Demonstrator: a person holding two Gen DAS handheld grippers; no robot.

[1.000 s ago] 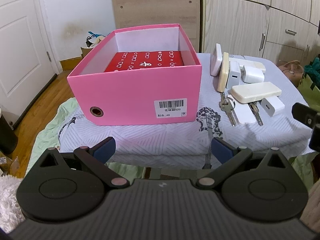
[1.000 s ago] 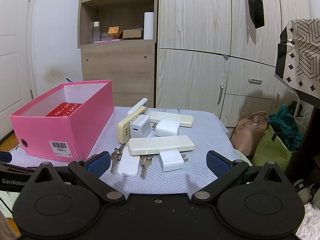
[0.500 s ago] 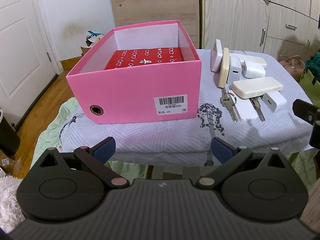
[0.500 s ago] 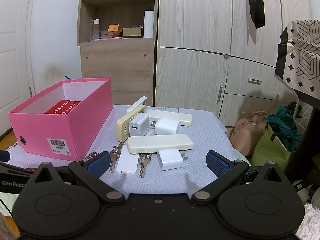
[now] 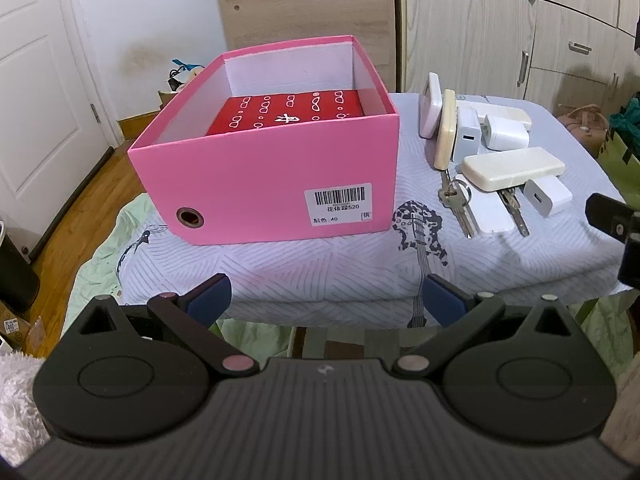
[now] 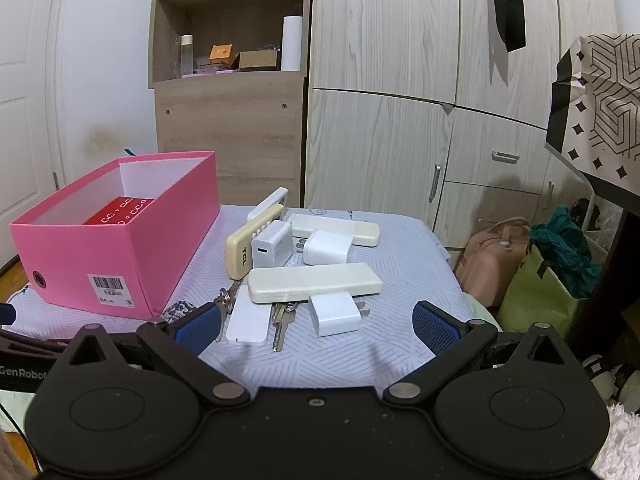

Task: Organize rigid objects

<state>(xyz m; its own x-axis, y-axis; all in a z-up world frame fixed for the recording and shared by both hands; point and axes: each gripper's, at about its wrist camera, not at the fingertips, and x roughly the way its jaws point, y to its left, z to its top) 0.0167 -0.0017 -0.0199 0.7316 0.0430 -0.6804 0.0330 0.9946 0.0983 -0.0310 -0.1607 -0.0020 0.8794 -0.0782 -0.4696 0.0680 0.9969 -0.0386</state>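
With both your left gripper [image 5: 324, 298] and right gripper [image 6: 316, 326] spread wide and empty, you've barely started: only a red packet [image 5: 286, 114] lies in the pink box [image 5: 264, 184], while chargers [image 6: 334, 312], remotes [image 6: 314, 282] and keys [image 6: 280, 320] crowd the table's right side.

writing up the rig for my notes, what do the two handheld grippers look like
Both match: a matte black body with two round discs and black linkage arms that carry blue pads. The left gripper has pinkish pivot pins and a ribbed grey centre with a small white mark. The right gripper has grey pins; white "GenRobot" lettering shows at that view's left edge.
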